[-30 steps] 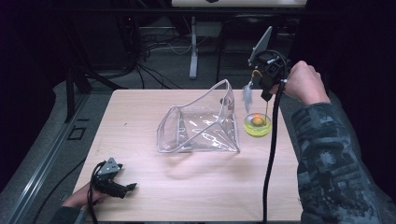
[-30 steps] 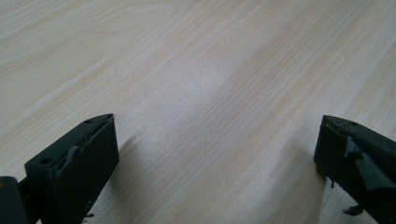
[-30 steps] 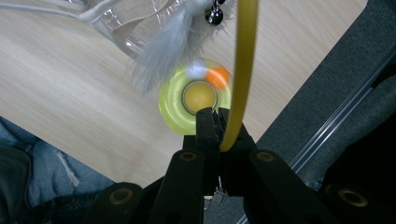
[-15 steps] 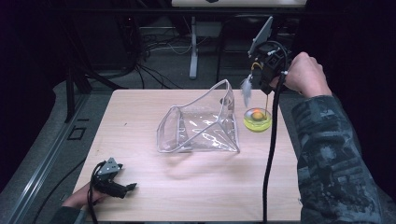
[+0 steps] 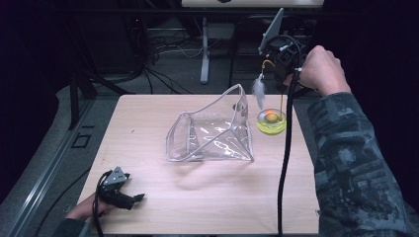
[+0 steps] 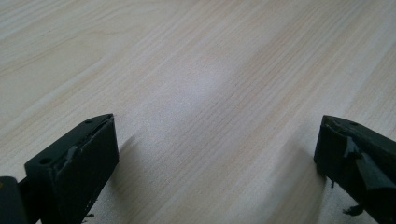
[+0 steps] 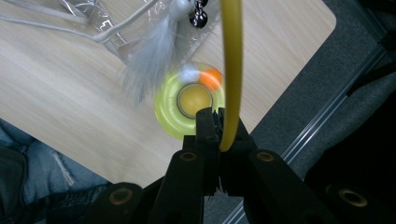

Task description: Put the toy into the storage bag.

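My right gripper (image 5: 277, 61) (image 7: 218, 127) is above the table's far right corner, shut on a thin yellow wand (image 7: 232, 70). A white feather (image 5: 258, 91) (image 7: 152, 51) and a small bell (image 7: 200, 16) dangle from the wand's top. Below them is a round yellow base (image 5: 271, 122) (image 7: 187, 100) with an orange ball (image 7: 212, 78); I cannot tell whether it rests on the table. A clear plastic pouch (image 5: 212, 131) stands open mid-table, left of the base. My left gripper (image 5: 137, 197) (image 6: 217, 154) lies open on the wood at the near left corner, with nothing between its jaws.
The light wooden table (image 5: 148, 113) ends just right of the yellow base, with grey floor (image 7: 299, 107) beyond it. Cables and a stand leg (image 5: 204, 54) lie on the floor behind the table. A black cable (image 5: 285, 148) hangs from my right gripper across the right side.
My right gripper has risen and drawn slightly back with the wand. The feather and yellow base sit higher in the view. The left gripper has stayed put.
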A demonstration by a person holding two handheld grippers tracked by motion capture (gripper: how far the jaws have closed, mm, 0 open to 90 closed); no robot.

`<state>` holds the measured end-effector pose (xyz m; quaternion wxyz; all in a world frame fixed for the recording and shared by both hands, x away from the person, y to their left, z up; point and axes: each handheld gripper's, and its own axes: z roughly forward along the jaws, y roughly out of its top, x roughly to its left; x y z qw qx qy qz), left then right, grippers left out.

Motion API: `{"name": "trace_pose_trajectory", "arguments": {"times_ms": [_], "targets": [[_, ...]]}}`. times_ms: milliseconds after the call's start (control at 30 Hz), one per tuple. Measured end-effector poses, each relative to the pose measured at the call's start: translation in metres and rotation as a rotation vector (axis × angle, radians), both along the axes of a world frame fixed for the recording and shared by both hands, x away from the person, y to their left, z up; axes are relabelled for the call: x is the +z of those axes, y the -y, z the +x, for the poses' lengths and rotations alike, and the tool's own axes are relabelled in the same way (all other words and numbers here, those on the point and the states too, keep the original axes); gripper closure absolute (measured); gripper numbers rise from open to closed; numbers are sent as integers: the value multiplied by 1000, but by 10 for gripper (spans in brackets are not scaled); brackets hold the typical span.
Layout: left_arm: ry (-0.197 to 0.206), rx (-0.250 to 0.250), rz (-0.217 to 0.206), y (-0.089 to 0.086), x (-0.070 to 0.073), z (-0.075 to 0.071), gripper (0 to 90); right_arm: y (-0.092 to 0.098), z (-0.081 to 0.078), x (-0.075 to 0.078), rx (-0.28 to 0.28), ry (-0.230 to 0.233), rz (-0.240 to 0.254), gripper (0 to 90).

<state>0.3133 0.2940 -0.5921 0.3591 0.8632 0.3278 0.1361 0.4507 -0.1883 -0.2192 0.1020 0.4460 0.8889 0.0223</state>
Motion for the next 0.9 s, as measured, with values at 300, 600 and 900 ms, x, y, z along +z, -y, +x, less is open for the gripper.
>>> {"name": "trace_pose_trajectory", "arguments": {"times_ms": [300,600,900], "targets": [[0,0,1,0,0,0,0,-11,0,16,31,39,-26,873],[0,0,1,0,0,0,0,-23,2,25,58,76,-30,873],[-1,0,1,0,0,0,0,-36,3,39,75,94,-38,873]]}}
